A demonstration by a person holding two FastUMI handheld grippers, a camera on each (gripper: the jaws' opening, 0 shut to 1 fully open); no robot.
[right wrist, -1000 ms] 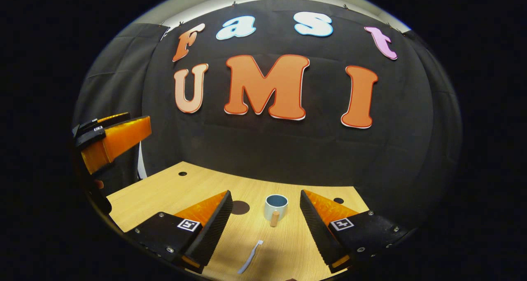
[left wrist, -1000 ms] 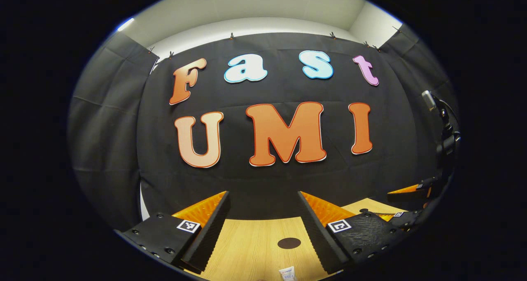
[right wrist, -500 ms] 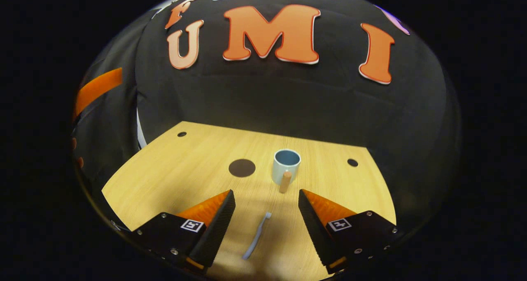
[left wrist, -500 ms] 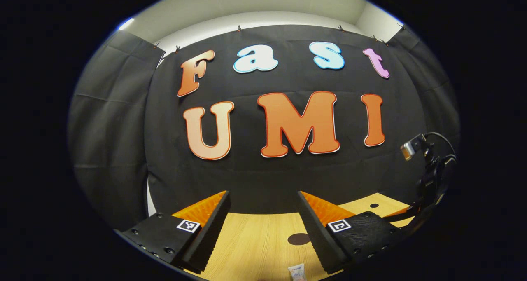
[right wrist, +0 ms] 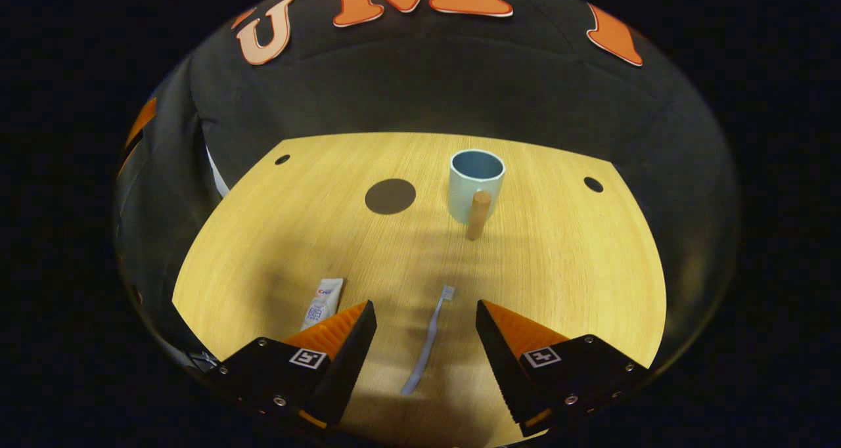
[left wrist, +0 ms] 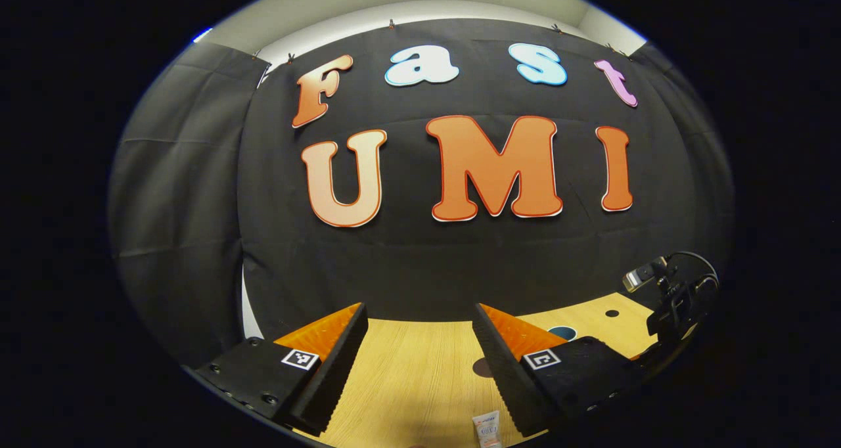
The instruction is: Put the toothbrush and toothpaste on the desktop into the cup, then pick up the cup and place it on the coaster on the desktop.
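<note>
Here we saw the desk (right wrist: pixel 565 264) spread wide in the right gripper view, its far edge running along the foot of the black cloth wall (right wrist: pixel 420 87) and its near corners curving off to either side. Three small holes sat near that far edge, two on the left and right corners. The cup (right wrist: pixel 476 185) stood upright toward the back, right of centre, handle pointing at us, with bare wood all round it. The dark round coaster (right wrist: pixel 390 196) lay just to its left, apart from it. The toothbrush (right wrist: pixel 428 339) lay flat between the spread fingers of the right gripper (right wrist: pixel 426 316), bristle end away from us; the jaws stood released and touched nothing. The toothpaste (right wrist: pixel 322 302) lay left of the brush, near the left finger. In the left gripper view, the left gripper (left wrist: pixel 419 316) was likewise released, with the toothpaste (left wrist: pixel 487 429) at the bottom edge by its right finger.
</note>
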